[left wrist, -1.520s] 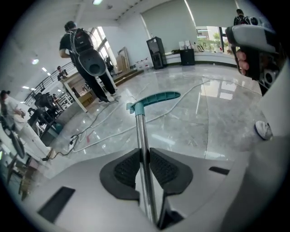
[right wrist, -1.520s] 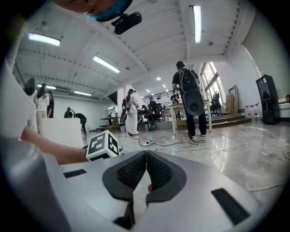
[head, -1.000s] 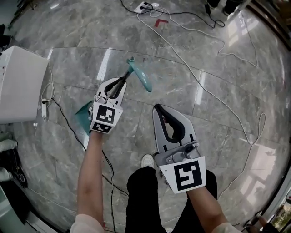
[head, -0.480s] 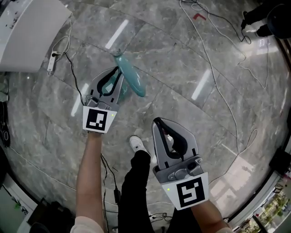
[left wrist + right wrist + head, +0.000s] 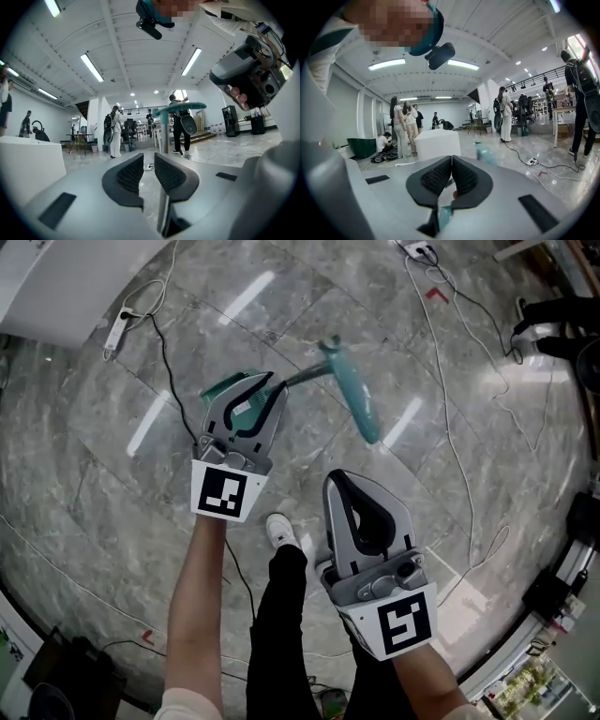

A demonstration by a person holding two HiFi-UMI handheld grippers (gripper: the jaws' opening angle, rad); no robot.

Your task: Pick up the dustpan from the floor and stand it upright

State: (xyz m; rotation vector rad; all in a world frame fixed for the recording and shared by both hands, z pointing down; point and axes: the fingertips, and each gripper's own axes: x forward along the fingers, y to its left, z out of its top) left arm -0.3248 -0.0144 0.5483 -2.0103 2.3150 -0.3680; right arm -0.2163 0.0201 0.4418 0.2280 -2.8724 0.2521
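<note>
The dustpan has a teal pan (image 5: 223, 386), a thin grey pole and a long teal grip (image 5: 356, 399). In the head view the pan shows under and through my left gripper (image 5: 261, 381), and the grip lies beyond it to the right. In the left gripper view the pole (image 5: 165, 136) stands just past the jaws with the grip (image 5: 180, 108) across its top. My left gripper (image 5: 149, 159) has a narrow gap with only floor showing in it. My right gripper (image 5: 334, 480) hangs shut and empty above my legs, apart from the dustpan; its pads (image 5: 465, 176) meet.
A white cabinet (image 5: 56, 277) stands at the far left, with a power strip (image 5: 120, 326) and cables (image 5: 450, 362) across the marble floor. My shoe (image 5: 279, 529) is below the left gripper. People stand in the hall (image 5: 404, 126), near a white box (image 5: 437, 143).
The head view has swung round. The teal grip, close beside my left jaws before, now lies further right, and the pan shows beneath them. The right gripper stays shut.
</note>
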